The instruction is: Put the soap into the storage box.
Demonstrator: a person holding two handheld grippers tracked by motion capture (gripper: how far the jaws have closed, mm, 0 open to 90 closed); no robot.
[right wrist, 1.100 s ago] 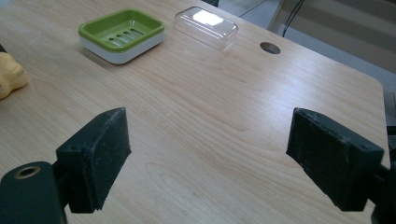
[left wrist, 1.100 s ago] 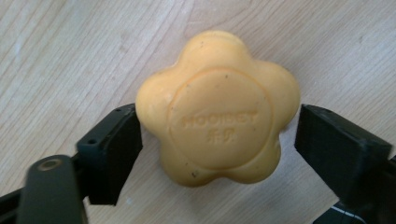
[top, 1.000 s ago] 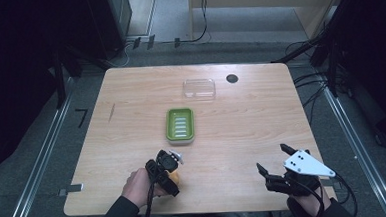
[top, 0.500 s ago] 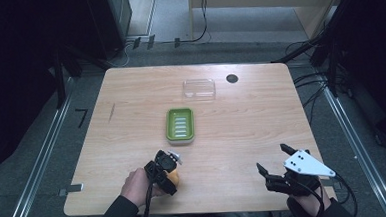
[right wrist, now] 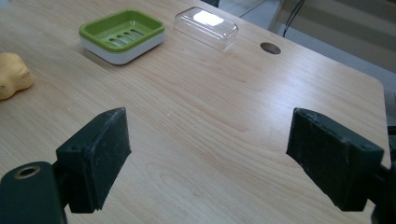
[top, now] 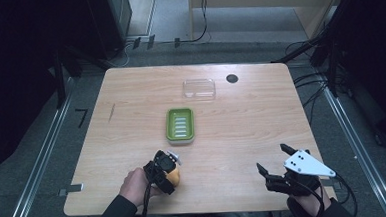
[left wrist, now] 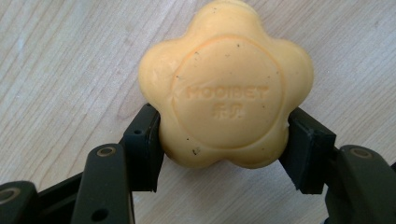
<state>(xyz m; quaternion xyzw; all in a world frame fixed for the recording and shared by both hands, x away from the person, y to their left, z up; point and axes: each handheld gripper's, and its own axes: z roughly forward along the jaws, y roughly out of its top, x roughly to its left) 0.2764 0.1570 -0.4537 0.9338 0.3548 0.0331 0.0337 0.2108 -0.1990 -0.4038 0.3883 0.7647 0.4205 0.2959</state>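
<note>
Item 1: pale orange flower-shaped bar of soap (left wrist: pixel 224 88), embossed lettering on its upper face. It lies flat on the light wooden table (top: pixel 242 131), near the front edge on the person's left side, well short of the soap dish.

Item 2: left gripper (left wrist: pixel 224 149), black, two-jawed. Its jaws have just been closing, with the soap between them; both pads (left wrist: pixel 144 144) now press against opposite sides of the soap. In the high view this gripper (top: pixel 165 171) sits over the soap, held by the person's left hand (top: pixel 135 186).

Item 3: right gripper (right wrist: pixel 222 158), black, with a grey three-cornered plate on top. Jaws spread wide, nothing between them, bare tabletop below. It sits near the table's front right corner, well apart from the soap.

Item 4: green slotted soap dish on a white base (top: pixel 180 125), at the table's middle, empty.

Item 5: clear plastic rectangular lid (top: pixel 199 88), lying beyond the dish toward the far edge, just beside a round dark hole (top: pixel 232 78) in the tabletop.
</note>
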